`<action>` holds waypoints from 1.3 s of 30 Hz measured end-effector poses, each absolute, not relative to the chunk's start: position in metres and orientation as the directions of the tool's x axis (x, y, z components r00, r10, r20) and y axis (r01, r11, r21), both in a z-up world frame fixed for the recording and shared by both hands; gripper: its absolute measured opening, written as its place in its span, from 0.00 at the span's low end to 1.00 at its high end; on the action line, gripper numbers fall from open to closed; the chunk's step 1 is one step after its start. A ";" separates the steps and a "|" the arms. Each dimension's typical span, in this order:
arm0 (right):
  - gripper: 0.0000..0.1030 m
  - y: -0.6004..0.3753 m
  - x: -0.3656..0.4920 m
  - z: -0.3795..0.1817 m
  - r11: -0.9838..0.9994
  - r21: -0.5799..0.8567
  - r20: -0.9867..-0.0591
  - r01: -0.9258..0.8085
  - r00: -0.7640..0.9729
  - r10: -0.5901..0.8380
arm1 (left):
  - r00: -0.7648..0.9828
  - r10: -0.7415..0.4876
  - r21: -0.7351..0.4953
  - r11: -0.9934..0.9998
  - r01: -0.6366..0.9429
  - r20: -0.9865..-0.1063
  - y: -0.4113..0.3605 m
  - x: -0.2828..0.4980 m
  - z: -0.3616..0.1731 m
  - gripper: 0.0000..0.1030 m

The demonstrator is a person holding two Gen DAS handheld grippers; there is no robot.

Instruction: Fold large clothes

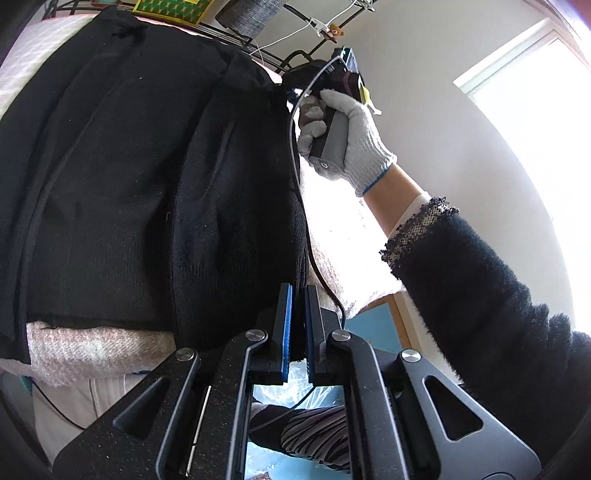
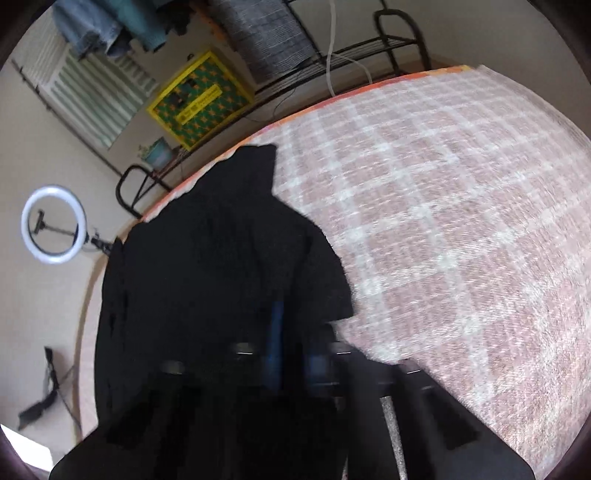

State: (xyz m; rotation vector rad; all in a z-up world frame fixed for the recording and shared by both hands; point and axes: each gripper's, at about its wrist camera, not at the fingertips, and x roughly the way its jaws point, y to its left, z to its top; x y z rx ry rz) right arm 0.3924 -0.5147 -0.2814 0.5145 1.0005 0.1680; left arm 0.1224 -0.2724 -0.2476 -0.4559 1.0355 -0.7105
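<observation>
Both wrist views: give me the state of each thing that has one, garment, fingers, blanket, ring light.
Black garment: spread on the bed, one edge pinched.
Left gripper: fingers shut on the garment's edge.
Right gripper: blurred, fingers shut at the garment's edge.
Checked blanket: lying flat under the garment.
Ring light: lit.

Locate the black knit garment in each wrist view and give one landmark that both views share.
Left wrist: black knit garment fills the left and centre, ahead of the left gripper.
Right wrist: it spreads across lower left-centre on the pink checked blanket.
Shared landmark: yellow-and-green patterned box.
</observation>
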 end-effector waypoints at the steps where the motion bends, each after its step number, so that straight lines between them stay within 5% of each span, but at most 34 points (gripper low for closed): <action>1: 0.05 -0.509 0.394 -0.275 0.885 0.457 -0.765 0.087 0.546 0.341 | 0.327 -0.720 -0.650 0.693 0.311 -0.612 -0.272 0.121 -0.248 0.04; 15: 0.04 -0.353 0.416 -0.204 0.971 0.202 -0.767 -0.127 0.596 0.237 | 0.400 -0.710 -0.712 0.680 0.174 -0.580 -0.206 0.107 -0.262 0.04; 27: 0.04 -0.222 0.420 -0.257 0.944 -0.067 -0.842 -0.322 0.527 0.120 | 0.401 -0.696 -0.721 0.683 0.114 -0.596 -0.182 0.103 -0.287 0.04; 33: 0.09 -0.241 0.419 -0.252 0.939 0.052 -0.848 -0.340 0.482 0.221 | 0.400 -0.672 -0.693 0.712 0.117 -0.623 -0.172 0.104 -0.288 0.04; 39: 0.30 -0.299 0.399 -0.217 0.887 0.313 -0.761 -0.340 0.469 0.448 | 0.389 -0.638 -0.651 0.750 0.117 -0.665 -0.166 0.090 -0.286 0.04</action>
